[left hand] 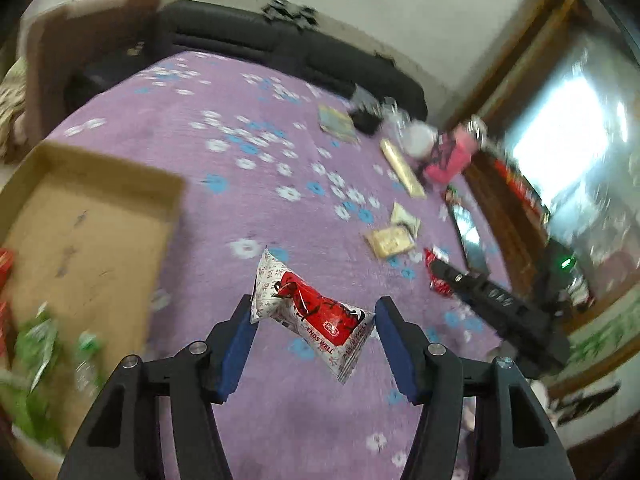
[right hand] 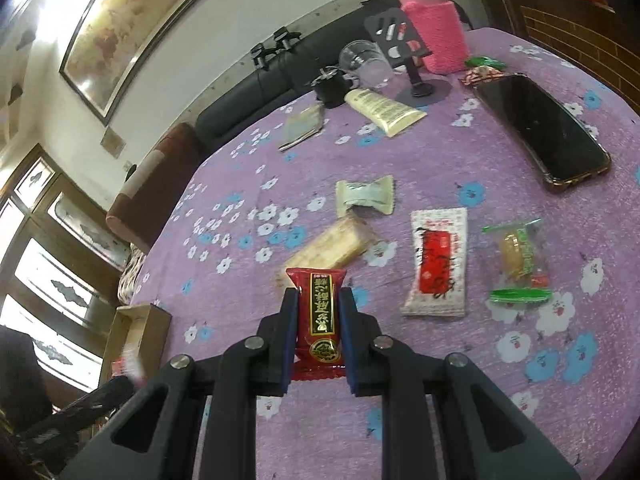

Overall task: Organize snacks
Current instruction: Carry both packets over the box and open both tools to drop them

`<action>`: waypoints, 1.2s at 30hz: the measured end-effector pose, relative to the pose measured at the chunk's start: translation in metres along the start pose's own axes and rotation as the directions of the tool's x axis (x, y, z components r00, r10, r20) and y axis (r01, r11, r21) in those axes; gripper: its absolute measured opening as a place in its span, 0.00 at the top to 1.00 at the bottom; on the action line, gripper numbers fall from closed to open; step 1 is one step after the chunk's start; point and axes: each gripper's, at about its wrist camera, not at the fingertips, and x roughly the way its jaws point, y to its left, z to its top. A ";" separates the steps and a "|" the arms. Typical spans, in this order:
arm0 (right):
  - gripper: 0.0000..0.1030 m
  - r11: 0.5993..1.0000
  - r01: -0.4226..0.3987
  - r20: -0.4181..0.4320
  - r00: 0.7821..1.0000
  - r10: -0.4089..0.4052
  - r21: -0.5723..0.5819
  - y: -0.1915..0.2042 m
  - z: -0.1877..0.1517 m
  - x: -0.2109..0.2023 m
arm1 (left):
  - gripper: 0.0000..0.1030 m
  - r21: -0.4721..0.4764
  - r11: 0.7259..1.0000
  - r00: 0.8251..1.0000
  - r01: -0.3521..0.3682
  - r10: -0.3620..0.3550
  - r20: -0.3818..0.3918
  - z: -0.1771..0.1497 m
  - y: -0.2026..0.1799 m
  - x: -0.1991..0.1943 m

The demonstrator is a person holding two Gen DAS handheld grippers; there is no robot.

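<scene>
Two claws, one snack each: left claw red-white packet, right claw red bar.

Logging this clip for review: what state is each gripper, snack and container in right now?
left gripper: shut on red-and-white packet, lifted off the cloth
right gripper: shut on dark red packet
cardboard box: open, green packets at its near end
white-and-red packet: lying flat on cloth
green-ended packet: lying flat, sealed
phone: screen dark
clear cup: on its side

black phone, pink-sleeved bottle, clear cup, lotion tube
</scene>
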 end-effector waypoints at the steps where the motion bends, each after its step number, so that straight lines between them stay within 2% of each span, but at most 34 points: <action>1: 0.82 1.000 0.002 -0.001 1.000 -0.002 -0.008 0.002 -0.001 0.001 | 0.38 -0.006 1.000 1.000 -0.012 0.012 0.014 -0.002 0.006 -0.008; 4: 0.82 0.999 0.005 -0.010 1.000 -0.006 -0.041 0.011 -0.005 0.004 | 0.38 -0.003 0.997 0.994 -0.082 0.082 0.067 -0.007 0.023 -0.033; 6: 0.82 0.998 0.023 -0.019 1.000 -0.024 -0.066 0.020 -0.008 0.007 | 0.38 -0.023 0.995 0.990 -0.099 0.101 0.096 -0.007 0.039 -0.049; 9: 0.82 0.998 -0.030 -0.054 0.998 0.027 -0.063 0.036 -0.014 0.007 | 0.38 -0.053 0.992 0.985 -0.114 0.120 0.121 -0.008 0.065 -0.067; 12: 0.82 0.991 -0.061 -0.072 0.996 0.053 -0.116 0.068 -0.027 0.004 | 0.38 -0.073 0.988 0.979 -0.137 0.146 0.141 -0.012 0.085 -0.079; 18: 0.82 0.959 -0.125 -0.116 0.988 0.098 -0.255 0.146 -0.047 0.003 | 0.38 -0.126 0.983 0.978 -0.134 0.152 0.144 -0.015 0.122 -0.095; 27: 0.81 0.882 -0.223 -0.211 0.967 0.145 -0.416 0.254 -0.076 0.018 | 0.38 -0.106 0.978 0.975 -0.179 0.191 0.112 0.016 0.155 -0.100; 32: 0.81 0.858 -0.257 -0.275 0.951 0.142 -0.445 0.282 -0.096 0.045 | 0.38 -0.123 0.975 0.980 -0.185 0.192 0.047 0.030 0.180 -0.080; 36: 0.81 0.857 -0.257 -0.315 0.942 0.119 -0.447 0.291 -0.108 0.066 | 0.38 -0.134 0.972 0.981 -0.193 0.196 0.009 0.034 0.191 -0.064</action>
